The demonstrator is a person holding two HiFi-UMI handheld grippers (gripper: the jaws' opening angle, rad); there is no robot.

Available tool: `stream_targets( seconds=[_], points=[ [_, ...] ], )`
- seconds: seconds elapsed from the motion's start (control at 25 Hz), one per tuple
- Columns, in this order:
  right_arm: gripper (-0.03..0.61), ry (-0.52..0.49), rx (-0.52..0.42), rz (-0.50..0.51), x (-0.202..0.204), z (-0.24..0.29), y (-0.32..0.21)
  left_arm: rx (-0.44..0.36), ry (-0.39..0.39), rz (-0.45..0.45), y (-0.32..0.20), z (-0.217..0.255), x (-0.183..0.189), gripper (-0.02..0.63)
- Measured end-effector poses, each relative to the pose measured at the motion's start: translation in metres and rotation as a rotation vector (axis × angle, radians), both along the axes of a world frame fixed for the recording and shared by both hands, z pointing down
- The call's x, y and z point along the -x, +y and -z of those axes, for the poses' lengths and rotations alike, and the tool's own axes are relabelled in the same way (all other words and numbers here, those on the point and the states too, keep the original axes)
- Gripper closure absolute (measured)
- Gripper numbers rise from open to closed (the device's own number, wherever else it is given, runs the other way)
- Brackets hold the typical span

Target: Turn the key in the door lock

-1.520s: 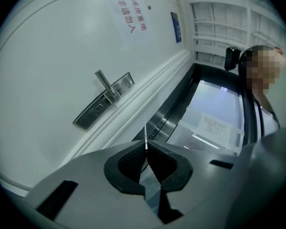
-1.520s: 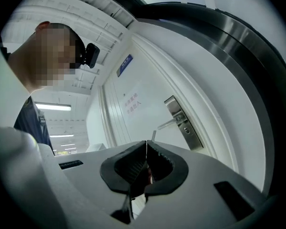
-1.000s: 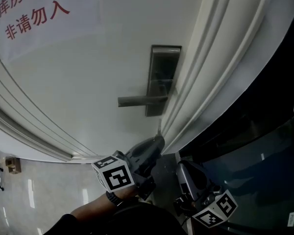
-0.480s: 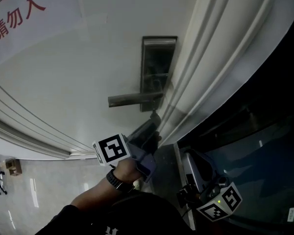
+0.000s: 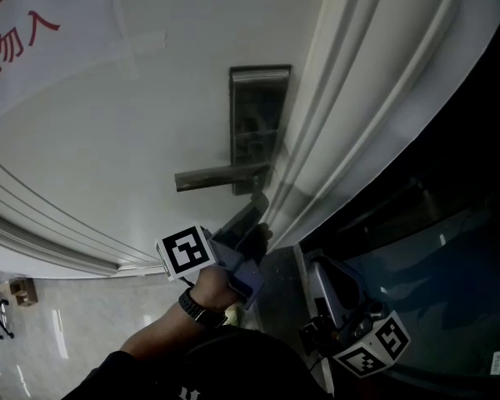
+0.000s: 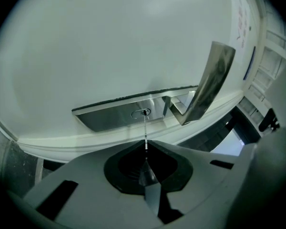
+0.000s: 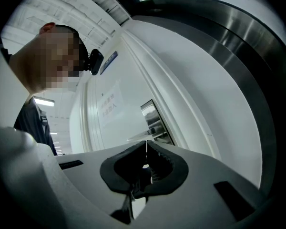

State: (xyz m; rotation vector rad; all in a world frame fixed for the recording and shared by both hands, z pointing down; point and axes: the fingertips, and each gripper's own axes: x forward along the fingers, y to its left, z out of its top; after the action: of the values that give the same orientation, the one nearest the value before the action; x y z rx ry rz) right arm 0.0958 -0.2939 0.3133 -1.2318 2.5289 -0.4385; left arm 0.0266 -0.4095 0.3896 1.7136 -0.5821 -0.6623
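A steel lock plate point(image 5: 258, 127) with a lever handle point(image 5: 221, 177) is mounted on the white door point(image 5: 133, 123). In the left gripper view the plate point(image 6: 109, 116) carries a keyhole point(image 6: 141, 112) beside the handle point(image 6: 210, 82). My left gripper point(image 6: 146, 149) is shut on a thin key point(image 6: 145, 132), seen edge-on. The key's tip meets the keyhole; how deep it sits I cannot tell. In the head view the left gripper point(image 5: 262, 207) is just under the plate. My right gripper point(image 5: 317, 272) hangs low at the right, shut and holding nothing point(image 7: 146, 144).
The white door frame mouldings point(image 5: 350, 107) run right beside the lock plate. Dark glass point(image 5: 450, 248) lies to the right of the frame. A paper notice with red characters point(image 5: 17, 32) is on the door at upper left. The tiled floor point(image 5: 58, 332) shows at lower left.
My left gripper has risen from below the door to the lower end of the lock plate, key leading. The right gripper has stayed low at the right.
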Motion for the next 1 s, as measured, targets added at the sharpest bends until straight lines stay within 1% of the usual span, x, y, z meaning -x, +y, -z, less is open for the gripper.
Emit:
stream_targets(
  seconds=[0.16, 0.32, 0.52, 0.84, 1.0],
  points=[
    [0.561, -0.001, 0.002, 0.001, -0.001, -0.001, -0.002, 0.013, 0.02, 0.011, -0.004, 0.002, 0.002, 0.606],
    [0.561, -0.003, 0.0, 0.003, -0.001, 0.0, -0.004, 0.043, 0.057, 0.024, -0.007, 0.004, 0.006, 0.606],
    [0.561, -0.005, -0.002, 0.011, 0.001, 0.001, -0.005, 0.1, 0.12, 0.003, -0.01, 0.007, 0.004, 0.606],
    [0.561, -0.012, 0.0, 0.012, 0.001, 0.001, -0.007, 0.138, 0.124, 0.008, -0.019, 0.01, 0.004, 0.606],
    [0.561, -0.014, 0.004, 0.014, 0.002, -0.001, -0.008, 0.139, 0.126, 0.005, -0.025, 0.012, 0.006, 0.606]
  ],
)
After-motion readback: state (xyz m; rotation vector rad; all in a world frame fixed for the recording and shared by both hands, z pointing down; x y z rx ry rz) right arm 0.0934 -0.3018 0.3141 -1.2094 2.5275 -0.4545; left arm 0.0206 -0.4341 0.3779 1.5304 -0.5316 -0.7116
